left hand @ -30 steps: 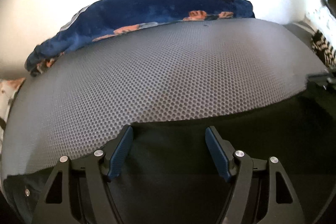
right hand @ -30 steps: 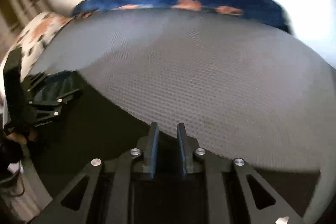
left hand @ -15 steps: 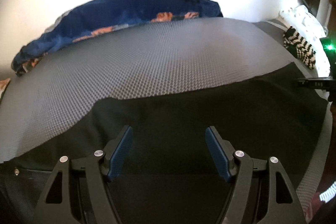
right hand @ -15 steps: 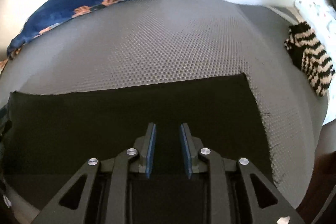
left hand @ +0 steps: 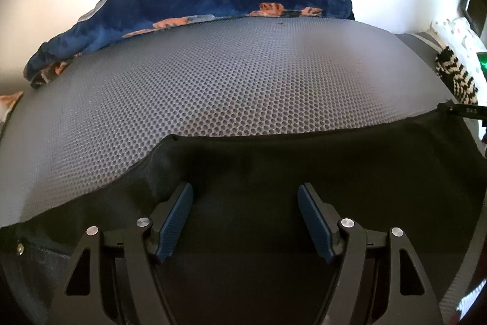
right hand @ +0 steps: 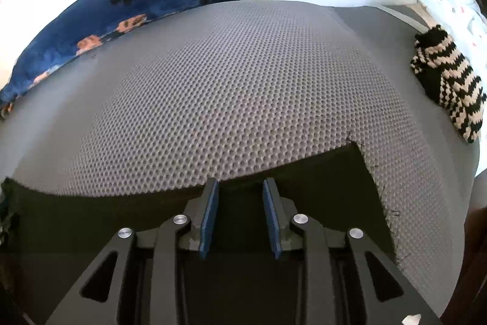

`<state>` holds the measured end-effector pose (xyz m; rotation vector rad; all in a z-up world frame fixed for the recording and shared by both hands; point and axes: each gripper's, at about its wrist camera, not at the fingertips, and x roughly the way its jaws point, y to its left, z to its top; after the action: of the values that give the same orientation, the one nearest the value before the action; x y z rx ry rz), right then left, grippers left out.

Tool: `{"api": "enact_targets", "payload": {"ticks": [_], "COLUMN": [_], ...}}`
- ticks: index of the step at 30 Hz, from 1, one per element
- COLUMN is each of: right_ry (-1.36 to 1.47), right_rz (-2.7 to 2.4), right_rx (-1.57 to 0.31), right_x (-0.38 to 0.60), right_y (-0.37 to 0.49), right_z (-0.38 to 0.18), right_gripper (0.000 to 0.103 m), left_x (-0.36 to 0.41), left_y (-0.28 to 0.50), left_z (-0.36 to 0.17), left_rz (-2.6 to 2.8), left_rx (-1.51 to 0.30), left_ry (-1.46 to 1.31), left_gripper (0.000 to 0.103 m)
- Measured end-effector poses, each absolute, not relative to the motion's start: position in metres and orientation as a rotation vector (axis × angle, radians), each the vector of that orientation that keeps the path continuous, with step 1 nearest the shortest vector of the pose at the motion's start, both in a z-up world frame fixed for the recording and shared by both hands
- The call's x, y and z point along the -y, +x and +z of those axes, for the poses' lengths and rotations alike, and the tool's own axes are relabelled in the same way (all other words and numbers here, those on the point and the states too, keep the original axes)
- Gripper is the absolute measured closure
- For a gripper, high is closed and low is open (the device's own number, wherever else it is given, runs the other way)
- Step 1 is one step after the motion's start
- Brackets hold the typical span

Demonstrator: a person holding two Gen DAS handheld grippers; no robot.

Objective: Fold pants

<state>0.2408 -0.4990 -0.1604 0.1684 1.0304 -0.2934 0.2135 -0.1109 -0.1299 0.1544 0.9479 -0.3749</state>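
Black pants (left hand: 304,172) lie flat on a grey mesh mat (left hand: 243,75), their far edge running across the view with a raised fold at the left. My left gripper (left hand: 245,194) is open and empty just above the cloth. In the right wrist view the pants (right hand: 304,181) show a frayed hem at the right. My right gripper (right hand: 240,188) hovers over their far edge with jaws partly open, holding nothing. The tip of the right gripper (left hand: 462,110) shows at the far right of the left wrist view.
A dark blue blanket with orange paw prints (left hand: 197,5) lies along the mat's far edge by the white wall, also in the right wrist view (right hand: 106,17). A black-and-white striped knit item (right hand: 447,93) lies at the right edge (left hand: 453,75).
Both grippers have shifted over the pants; the pants' far edge now sits nearer the fingers. The right gripper's jaws have opened a little wider.
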Motion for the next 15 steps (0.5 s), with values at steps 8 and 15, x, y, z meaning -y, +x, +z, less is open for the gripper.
{"api": "enact_targets", "payload": {"ticks": [8,15], "right_ry": [0.096,-0.044], "right_rz": [-0.139,0.058], "right_rx": [-0.970,-1.000], "right_x": [0.420,0.318], "right_y": [0.225,0.214], "right_z": [-0.130,-0.149], "right_gripper": [0.057,0.055], "left_x": [0.078,0.039], "left_y": [0.182,0.150], "left_z": [-0.106,-0.112], "left_rz": [-0.323,-0.204], "left_rx": [-0.921,-0.938], "left_ry": [0.122,0.102], "left_gripper": [0.031,0.031]}}
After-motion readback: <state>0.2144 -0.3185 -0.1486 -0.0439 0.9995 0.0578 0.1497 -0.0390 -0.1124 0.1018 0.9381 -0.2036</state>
